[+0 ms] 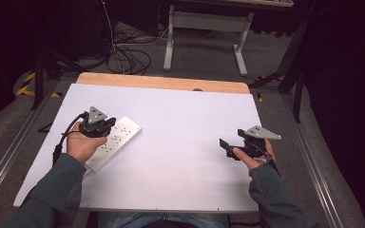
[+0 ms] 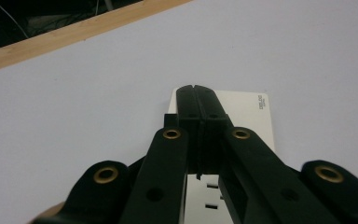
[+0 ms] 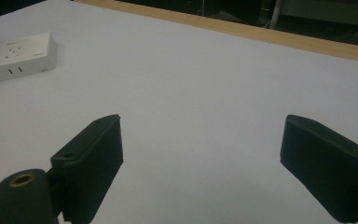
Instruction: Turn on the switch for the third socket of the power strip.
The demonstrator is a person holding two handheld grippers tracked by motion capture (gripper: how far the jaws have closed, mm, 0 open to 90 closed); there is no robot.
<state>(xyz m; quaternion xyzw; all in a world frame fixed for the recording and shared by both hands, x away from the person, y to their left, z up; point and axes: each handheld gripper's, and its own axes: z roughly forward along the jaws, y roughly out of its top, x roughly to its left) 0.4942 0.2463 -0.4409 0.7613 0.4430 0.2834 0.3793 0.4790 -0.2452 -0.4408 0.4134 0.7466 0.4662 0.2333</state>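
A white power strip (image 1: 119,137) lies slantwise on the left part of the white table top (image 1: 180,118). My left gripper (image 1: 103,125) hovers over the strip's middle, held in a hand. In the left gripper view its jaws are pressed together with nothing between them (image 2: 196,91), and the strip's end (image 2: 247,109) lies beneath and beyond the tips. My right gripper (image 1: 226,147) is at the right side of the table, pointing left. Its jaws stand wide apart (image 3: 200,140) over bare table. The power strip (image 3: 18,56) lies far off at that view's upper left.
A wooden strip (image 1: 161,82) runs along the table's far edge. Beyond it, on the floor, are cables (image 1: 128,59) and the metal legs of another desk (image 1: 204,33). Metal rails (image 1: 313,161) flank the table on both sides.
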